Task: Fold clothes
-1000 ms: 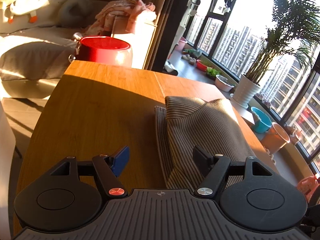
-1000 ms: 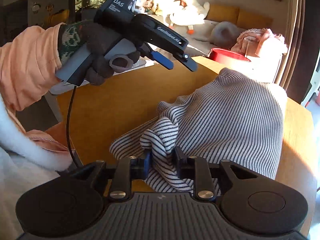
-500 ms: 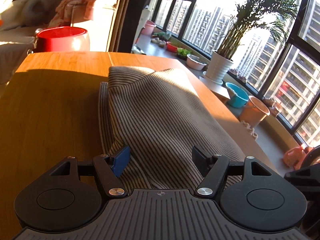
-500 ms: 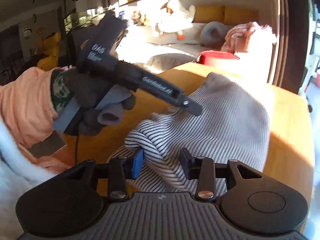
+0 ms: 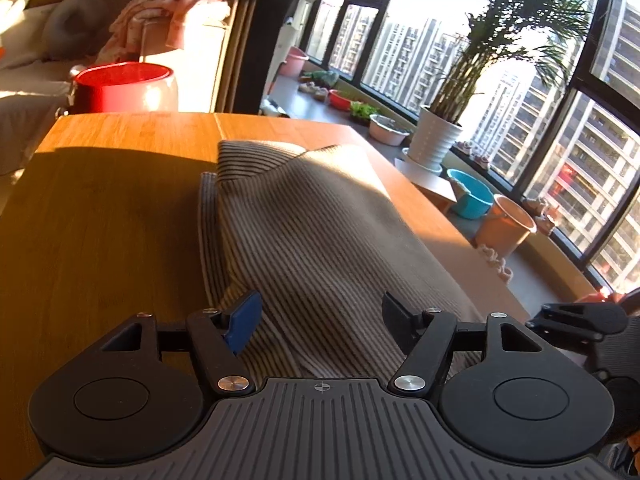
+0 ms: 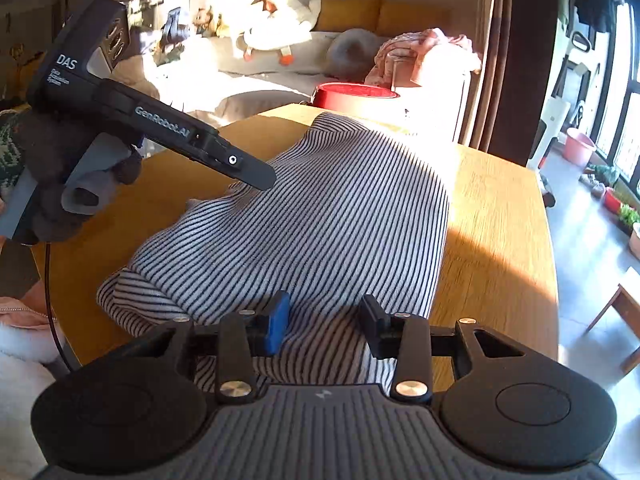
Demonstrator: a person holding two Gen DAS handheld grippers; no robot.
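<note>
A black-and-white striped garment (image 6: 320, 220) lies folded in a long shape on the wooden table (image 6: 500, 220); it also shows in the left wrist view (image 5: 320, 240). My left gripper (image 5: 320, 316) is open, just above the near end of the garment, holding nothing. In the right wrist view the left gripper (image 6: 256, 174) hovers over the garment's left side. My right gripper (image 6: 324, 320) is open over the garment's near edge and empty. A loose striped fold (image 6: 132, 296) sticks out at the near left.
A red-rimmed tub (image 5: 124, 86) stands beyond the table's far end, with a sofa, pink clothes (image 6: 424, 52) and a plush goose (image 6: 280, 12) behind. Windows, a potted palm (image 5: 440, 140) and basins (image 5: 472, 198) line the right side. A person's orange sleeve is at the near left.
My right gripper has opened and let go of the striped fold, which now lies flat. My left gripper has moved from the bare table over the garment, staying open.
</note>
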